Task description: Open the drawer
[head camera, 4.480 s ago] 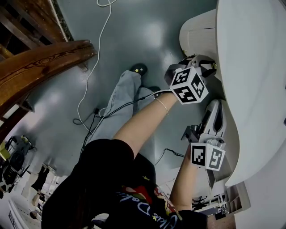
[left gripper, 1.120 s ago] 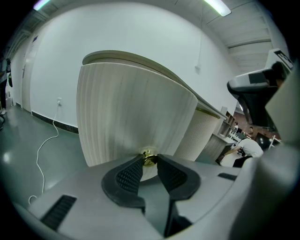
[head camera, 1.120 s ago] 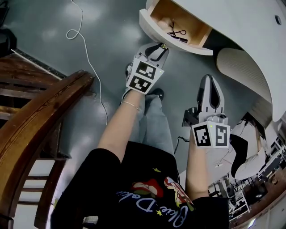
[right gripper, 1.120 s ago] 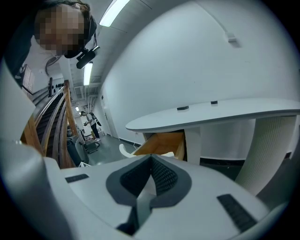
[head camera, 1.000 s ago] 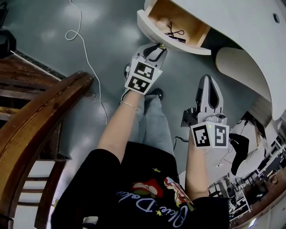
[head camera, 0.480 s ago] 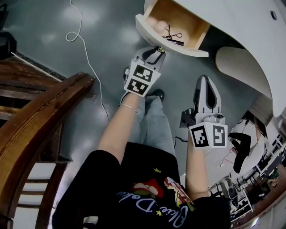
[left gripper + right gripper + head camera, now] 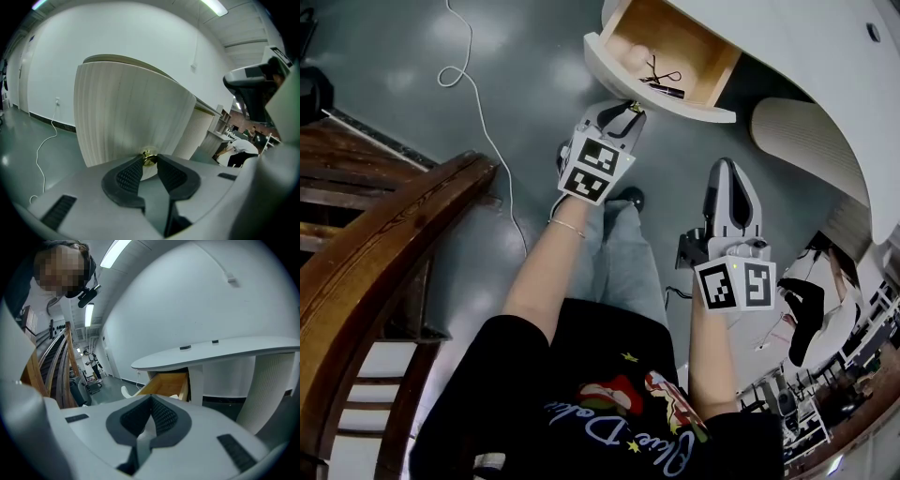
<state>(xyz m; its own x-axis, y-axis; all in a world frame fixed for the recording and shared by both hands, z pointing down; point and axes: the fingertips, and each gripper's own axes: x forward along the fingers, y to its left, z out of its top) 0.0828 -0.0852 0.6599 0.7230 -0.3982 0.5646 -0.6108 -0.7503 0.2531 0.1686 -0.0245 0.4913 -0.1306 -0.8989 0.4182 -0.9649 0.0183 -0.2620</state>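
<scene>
The drawer (image 7: 649, 92) stands pulled out from under the white desk top (image 7: 811, 42), its wooden inside showing with a small black item (image 7: 660, 77) in it. Its ribbed, curved white front (image 7: 126, 122) fills the left gripper view. My left gripper (image 7: 630, 109) is at that front, shut on the small brass knob (image 7: 148, 158), which sits between the pads at the tips. My right gripper (image 7: 729, 171) hangs lower right of the drawer, apart from it, jaws shut on nothing. In the right gripper view, past the right gripper (image 7: 151, 400), the open drawer (image 7: 168, 383) shows from the side.
A wooden stair rail (image 7: 384, 244) runs along the left. A white cable (image 7: 483, 122) lies on the grey floor. The desk's ribbed curved panel (image 7: 811, 141) stands right of the drawer. The person's legs and shoes (image 7: 623, 202) are below the grippers.
Several seconds ago the left gripper was at the shut drawer front; the drawer now stands pulled out. Over the last second the drawer and left gripper shifted only slightly left in view.
</scene>
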